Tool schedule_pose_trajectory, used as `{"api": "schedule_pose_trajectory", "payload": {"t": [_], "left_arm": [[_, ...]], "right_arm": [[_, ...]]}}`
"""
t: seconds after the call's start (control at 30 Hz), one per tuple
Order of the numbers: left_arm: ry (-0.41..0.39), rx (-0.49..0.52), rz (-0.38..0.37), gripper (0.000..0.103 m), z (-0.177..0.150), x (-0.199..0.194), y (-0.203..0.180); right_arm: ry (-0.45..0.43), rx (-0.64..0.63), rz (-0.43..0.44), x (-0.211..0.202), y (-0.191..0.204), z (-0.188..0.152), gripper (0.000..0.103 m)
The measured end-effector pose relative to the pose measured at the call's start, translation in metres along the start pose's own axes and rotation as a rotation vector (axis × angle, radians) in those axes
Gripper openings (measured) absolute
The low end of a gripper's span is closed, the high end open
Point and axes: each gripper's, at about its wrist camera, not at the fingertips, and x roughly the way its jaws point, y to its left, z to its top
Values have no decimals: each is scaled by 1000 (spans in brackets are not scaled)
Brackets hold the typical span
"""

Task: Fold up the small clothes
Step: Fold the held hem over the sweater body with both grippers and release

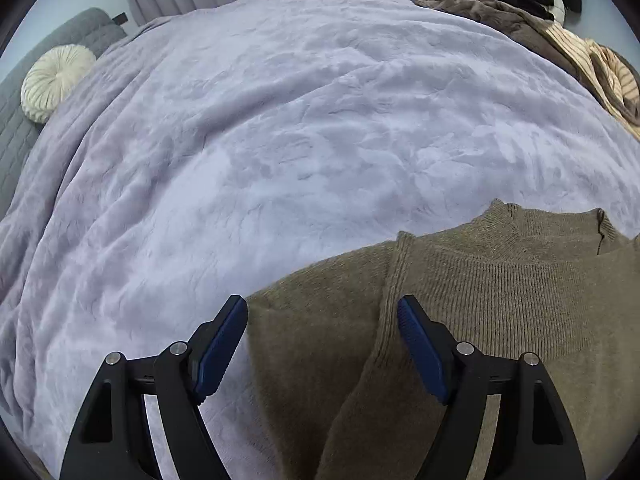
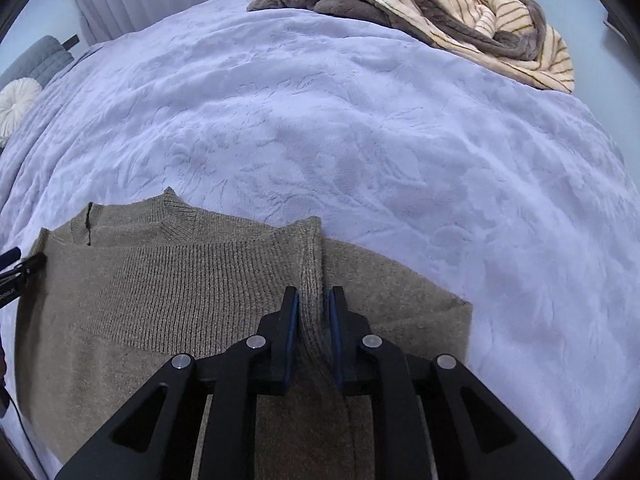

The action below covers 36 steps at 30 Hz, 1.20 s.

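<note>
Olive-brown knit sweater (image 2: 168,276), spread flat on the lavender plush blanket (image 2: 360,152), occupying the lower left and centre of the right wrist view and the lower right of the left wrist view; its ribbed collar (image 2: 160,216) lies toward the middle of the bed. Right gripper (image 2: 314,312), lower centre of its frame: jaws drawn narrow, pinching a raised ridge of the sweater's knit along the shoulder seam between the blue pads (image 2: 294,320). Left gripper (image 1: 322,320), lower centre of its frame: jaws spread wide, holding nothing, poised over the sweater's sleeve and shoulder seam, one finger over the blanket and the other over the knit. A heap of striped cream and brown clothes (image 2: 460,20) lies at the upper right of both views, well apart from the sweater. A round cream cushion (image 1: 56,80) rests against a grey headboard (image 1: 12,136) at the upper left.
</note>
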Motion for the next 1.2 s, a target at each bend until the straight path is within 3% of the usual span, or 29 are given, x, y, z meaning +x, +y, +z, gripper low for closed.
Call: {"api": "schedule_pose_trajectory", "payload": {"t": [0.07,0.13,0.2,0.23,0.33,0.5,0.63,0.7,0.73,0.77,0.8,0.83,0.97,1.03,1.1,1.2], "left_arm": [[-1,5,-12,78,-8,-15,10],[18,8,-71,80,-25,-29,18],[73,-5,-155,81,-49,-37,25],[106,-17,-191,81,-61,-40,27],[215,-81,-265,81,-104,-43,35],[339,-260,-368,81,-158,-40,53],[364,-350,-438,81,-172,-34,49],[324,-352,-416,81,-170,-32,41],[303,-338,-383,65,-168,-32,37],[298,-310,-357,33,-165,-30,31],[309,-290,-346,25,-164,-29,27],[300,-280,-349,21,-162,-33,25],[227,-195,-322,18,-162,-56,21],[233,-178,-296,18,-167,-55,20],[256,-169,-239,18,-175,-45,22],[265,-192,-237,18,-184,-41,30]], "right_arm": [[0,40,0,-15,-11,-3,25],[-8,69,34,-30,-19,-9,28],[1,118,98,-45,-28,-27,49],[15,150,139,-53,-34,-40,51],[59,232,177,-70,-49,-80,51],[100,507,241,-100,-86,-159,51],[165,686,382,-85,-91,-197,51],[159,721,416,-69,-87,-199,53],[164,742,421,-61,-86,-199,52],[166,764,420,-56,-86,-198,45],[169,777,415,-52,-85,-197,17],[179,753,408,-52,-82,-191,10],[123,544,347,-83,-68,-169,9],[132,478,317,-87,-65,-163,9],[163,435,275,-77,-66,-162,9],[200,355,225,-55,-61,-171,10]]}}
